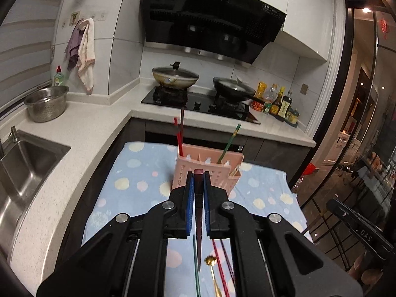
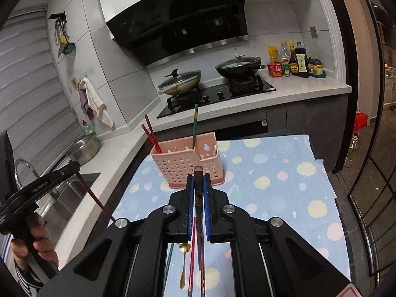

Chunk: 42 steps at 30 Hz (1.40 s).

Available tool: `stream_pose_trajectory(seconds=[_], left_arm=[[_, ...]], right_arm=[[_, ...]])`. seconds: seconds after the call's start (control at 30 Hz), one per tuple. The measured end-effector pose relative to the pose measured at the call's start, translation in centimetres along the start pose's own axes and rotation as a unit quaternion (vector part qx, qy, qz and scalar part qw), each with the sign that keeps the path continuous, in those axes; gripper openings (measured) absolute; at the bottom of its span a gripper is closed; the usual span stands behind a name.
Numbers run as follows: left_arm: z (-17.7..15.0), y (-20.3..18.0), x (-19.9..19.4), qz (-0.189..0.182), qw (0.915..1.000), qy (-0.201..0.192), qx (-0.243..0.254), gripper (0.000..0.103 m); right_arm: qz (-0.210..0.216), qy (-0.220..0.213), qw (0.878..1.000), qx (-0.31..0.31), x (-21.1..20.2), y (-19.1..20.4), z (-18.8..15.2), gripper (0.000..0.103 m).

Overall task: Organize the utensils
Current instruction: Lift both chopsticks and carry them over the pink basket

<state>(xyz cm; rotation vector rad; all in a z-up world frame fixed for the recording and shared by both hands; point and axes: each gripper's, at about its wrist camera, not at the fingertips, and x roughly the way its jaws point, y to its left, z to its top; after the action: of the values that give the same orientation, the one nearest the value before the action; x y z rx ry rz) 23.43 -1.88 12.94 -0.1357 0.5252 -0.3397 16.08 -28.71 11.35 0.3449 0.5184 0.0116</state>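
- The utensil holder (image 2: 187, 165) stands on the table (image 2: 284, 188), ahead of both claws.
- Chopsticks (image 2: 151, 136) stand in its left compartment — one more (image 2: 195, 126) in its back compartment.
- A spoon (image 2: 183, 264) lies on the table under the right claw (image 2: 198, 185).
- The stove (image 2: 217, 96) lies behind the table — the sink (image 1: 27, 165) left.

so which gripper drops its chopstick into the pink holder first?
Probably left. Both grippers, left gripper and right gripper, clamp a dark chopstick, and the pink holder sits directly past the left's tips; right looks farther back.
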Motion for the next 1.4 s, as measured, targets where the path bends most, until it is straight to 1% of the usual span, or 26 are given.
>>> stream_pose_trajectory(seconds=[0.17, 0.3, 0.37, 0.47, 0.6, 0.77, 0.97, 1.13, 1.3, 1.4], left_arm=[[4.5, -0.9, 1.0, -0.002, 0.9993, -0.035, 0.012, 0.007], [8.7, -1.7, 2.3, -0.001, 0.9977, -0.066, 0.016, 0.007], [10.7, -1.9, 3.1, 0.0, 0.9963, -0.084, 0.017, 0.007], [12.8, -2.4, 4.6, 0.004, 0.9946, -0.101, 0.024, 0.007], [14.4, -2.8, 7.1, 0.012, 0.993, -0.112, 0.035, 0.007], [14.8, -2.1, 10.9, 0.019, 0.9949, -0.093, 0.033, 0.007], [13.2, -0.9, 14.2, 0.026, 0.9975, -0.06, 0.026, 0.007], [11.8, -0.1, 16.2, 0.028, 0.9987, -0.037, 0.02, 0.007], [10.7, 0.5, 17.6, 0.027, 0.9994, -0.015, 0.013, 0.007], [10.4, 0.6, 17.7, 0.037, 0.9991, -0.014, 0.016, 0.009]], right_arm=[[0.033, -0.032, 0.999, 0.011, 1.7, 0.6, 4.9, 0.007], [0.045, -0.069, 0.997, 0.009, 3.5, 1.6, 9.0, 0.007], [0.046, -0.084, 0.995, 0.007, 4.7, 2.3, 10.9, 0.007], [0.045, -0.097, 0.994, 0.008, 6.8, 3.0, 12.9, 0.007], [0.039, -0.105, 0.994, 0.008, 9.8, 3.5, 14.5, 0.007], [0.029, -0.081, 0.996, 0.012, 14.1, 3.3, 15.0, 0.007], [0.016, -0.04, 0.999, 0.011, 18.2, 2.5, 13.6, 0.007], [0.005, -0.019, 1.0, 0.006, 20.0, 2.1, 12.3, 0.007], [-0.007, -0.004, 1.0, -0.005, 20.8, 1.9, 11.3, 0.007], [-0.012, -0.008, 1.0, -0.005, 20.7, 1.8, 11.1, 0.014]])
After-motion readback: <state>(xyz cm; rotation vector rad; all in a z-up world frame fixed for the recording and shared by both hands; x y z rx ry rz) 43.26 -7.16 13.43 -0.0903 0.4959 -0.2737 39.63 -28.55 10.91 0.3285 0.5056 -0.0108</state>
